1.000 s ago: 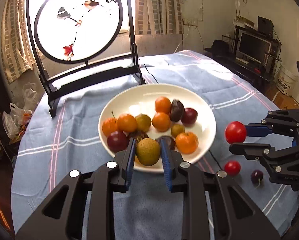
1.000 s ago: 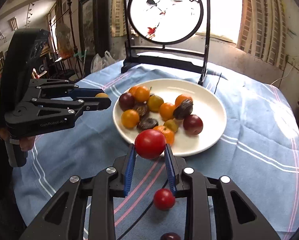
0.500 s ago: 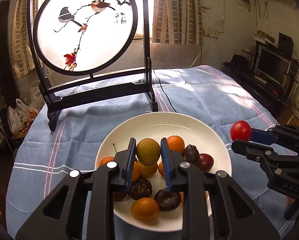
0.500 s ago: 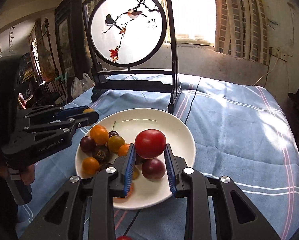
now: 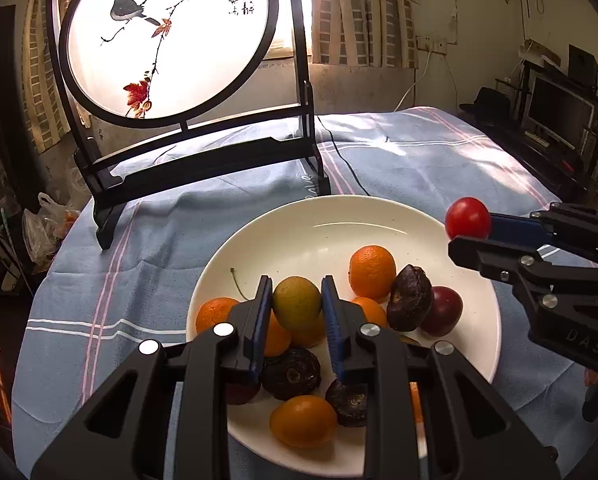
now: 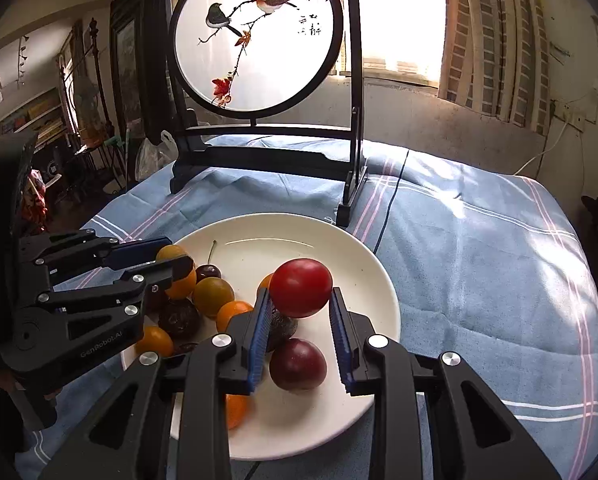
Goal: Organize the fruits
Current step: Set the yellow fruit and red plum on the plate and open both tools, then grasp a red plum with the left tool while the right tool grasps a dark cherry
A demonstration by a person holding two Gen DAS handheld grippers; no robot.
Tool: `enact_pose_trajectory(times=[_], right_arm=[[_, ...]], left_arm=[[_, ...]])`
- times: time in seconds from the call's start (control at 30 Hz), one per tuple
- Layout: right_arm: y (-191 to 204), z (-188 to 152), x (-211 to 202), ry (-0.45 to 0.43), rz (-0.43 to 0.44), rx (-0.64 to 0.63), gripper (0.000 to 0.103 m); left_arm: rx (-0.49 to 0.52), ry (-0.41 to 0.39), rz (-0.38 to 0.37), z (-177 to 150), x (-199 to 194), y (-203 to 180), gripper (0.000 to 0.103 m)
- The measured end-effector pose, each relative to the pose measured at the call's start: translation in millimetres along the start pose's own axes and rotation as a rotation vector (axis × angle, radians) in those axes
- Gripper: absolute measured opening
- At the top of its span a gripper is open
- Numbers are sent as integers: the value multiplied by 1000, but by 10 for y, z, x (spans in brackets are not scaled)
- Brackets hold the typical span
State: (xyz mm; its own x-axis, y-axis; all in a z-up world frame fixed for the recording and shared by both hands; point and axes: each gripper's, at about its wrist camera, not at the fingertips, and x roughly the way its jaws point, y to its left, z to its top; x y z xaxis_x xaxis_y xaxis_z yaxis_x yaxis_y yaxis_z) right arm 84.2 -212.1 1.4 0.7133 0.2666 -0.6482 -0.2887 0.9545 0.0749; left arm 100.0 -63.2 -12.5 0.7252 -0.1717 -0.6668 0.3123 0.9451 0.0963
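Fruits fill white plate on blue striped tablecloth

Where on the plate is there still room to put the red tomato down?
The plate's far half, toward the bird screen, is bare, and so is its right edge beside the purple plum. The near left side is crowded with oranges and dark fruits.
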Motion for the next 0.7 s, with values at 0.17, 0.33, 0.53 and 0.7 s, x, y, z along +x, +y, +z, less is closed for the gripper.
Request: enact_pose_trajectory(times=[0.17, 0.33, 0.53, 0.7], right_arm=[[30, 23, 71, -18, -19, -2, 43], [37, 30, -80, -60, -1, 6, 43], [118, -104, -660, -116, 20, -5, 62], [152, -636, -1232, -91, -15, -88, 65]], left_arm=[[-12, -5, 30, -11, 37, 18, 55], [-21, -13, 31, -4, -8, 54, 55], [-11, -72, 19, -57, -392, 39, 55], [39, -95, -15, -393, -804, -85, 64]])
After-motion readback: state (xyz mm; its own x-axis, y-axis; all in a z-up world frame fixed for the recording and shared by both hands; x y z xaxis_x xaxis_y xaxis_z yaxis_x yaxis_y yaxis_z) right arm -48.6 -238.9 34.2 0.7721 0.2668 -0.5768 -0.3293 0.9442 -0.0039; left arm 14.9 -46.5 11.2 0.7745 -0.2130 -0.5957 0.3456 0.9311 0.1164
